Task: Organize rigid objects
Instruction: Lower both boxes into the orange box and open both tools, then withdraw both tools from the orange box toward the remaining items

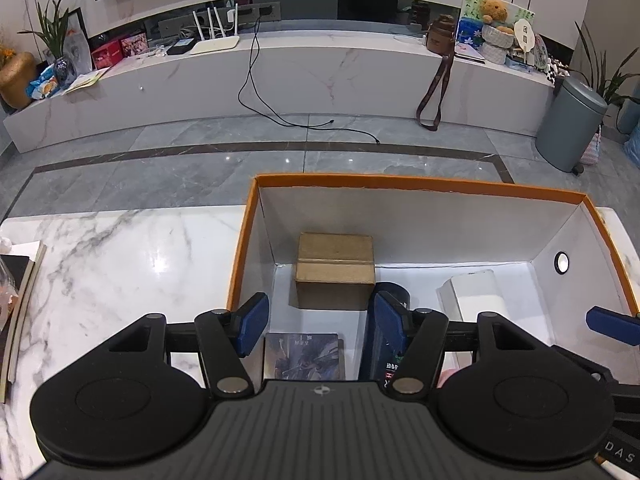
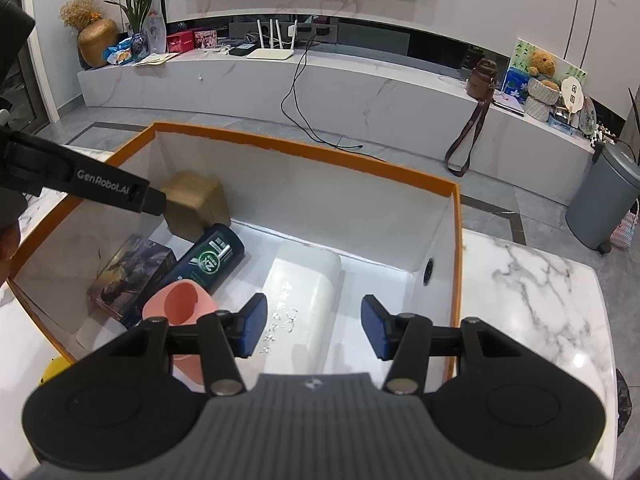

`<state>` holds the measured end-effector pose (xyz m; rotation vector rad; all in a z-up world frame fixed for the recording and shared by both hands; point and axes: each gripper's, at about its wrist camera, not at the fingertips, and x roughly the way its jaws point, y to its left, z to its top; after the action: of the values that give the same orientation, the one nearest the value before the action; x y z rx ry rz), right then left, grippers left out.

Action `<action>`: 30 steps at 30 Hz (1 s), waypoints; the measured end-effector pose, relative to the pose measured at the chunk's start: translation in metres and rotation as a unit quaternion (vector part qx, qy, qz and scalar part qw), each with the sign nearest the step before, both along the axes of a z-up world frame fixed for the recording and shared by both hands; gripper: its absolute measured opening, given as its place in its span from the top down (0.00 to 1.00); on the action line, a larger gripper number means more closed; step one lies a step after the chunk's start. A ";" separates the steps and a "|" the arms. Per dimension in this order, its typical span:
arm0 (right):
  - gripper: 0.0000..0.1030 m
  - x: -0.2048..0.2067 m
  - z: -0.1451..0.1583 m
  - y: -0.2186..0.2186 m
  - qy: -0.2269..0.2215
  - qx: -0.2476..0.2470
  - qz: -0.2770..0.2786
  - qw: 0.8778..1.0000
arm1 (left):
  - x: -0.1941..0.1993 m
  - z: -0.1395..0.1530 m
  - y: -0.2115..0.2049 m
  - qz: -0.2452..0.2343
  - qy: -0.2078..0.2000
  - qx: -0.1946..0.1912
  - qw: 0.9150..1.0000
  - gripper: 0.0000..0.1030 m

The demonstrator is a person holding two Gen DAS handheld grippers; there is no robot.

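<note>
An orange-rimmed white box (image 1: 400,182) (image 2: 304,150) stands on the marble table. Inside lie a tan cardboard box (image 1: 335,270) (image 2: 196,204), a dark picture box (image 1: 305,356) (image 2: 132,270), a dark blue bottle (image 1: 380,344) (image 2: 212,258), a white box (image 1: 476,294) (image 2: 304,296) and a pink cup (image 2: 182,306). My left gripper (image 1: 318,326) is open and empty above the picture box. My right gripper (image 2: 314,326) is open and empty over the white box. The left gripper's arm (image 2: 80,182) reaches over the box's left side.
The marble table (image 1: 112,264) (image 2: 532,300) extends left and right of the box. A stack of books (image 1: 20,312) lies at its left edge. A yellow thing (image 2: 54,368) peeks out by the box. A grey bin (image 1: 570,124) stands on the floor.
</note>
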<state>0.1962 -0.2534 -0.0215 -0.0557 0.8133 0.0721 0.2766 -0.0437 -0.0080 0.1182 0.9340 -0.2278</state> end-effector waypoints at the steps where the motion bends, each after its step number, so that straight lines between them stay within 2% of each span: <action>1: 0.49 0.000 0.001 0.000 -0.001 0.001 0.000 1.000 | -0.001 0.001 0.000 0.000 -0.001 0.000 1.000 0.30; 11: 0.49 -0.008 0.011 -0.001 -0.011 -0.001 0.003 1.000 | -0.010 0.012 -0.006 -0.010 -0.011 0.012 1.000 0.30; 19: 0.49 -0.021 0.024 -0.004 -0.023 -0.007 0.006 1.000 | -0.027 0.029 0.003 -0.009 -0.027 0.009 1.000 0.30; 24: 0.49 -0.031 0.033 -0.009 -0.033 -0.009 0.007 0.999 | -0.041 0.032 0.003 -0.021 -0.038 0.019 0.999 0.30; 30: 0.49 -0.049 0.044 -0.008 -0.042 -0.013 0.017 0.999 | -0.060 0.037 0.018 -0.025 -0.032 -0.001 0.999 0.30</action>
<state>0.1475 -0.2615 0.0224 -0.0976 0.7285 0.0904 0.2165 -0.0258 0.0287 0.1454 0.8674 -0.2698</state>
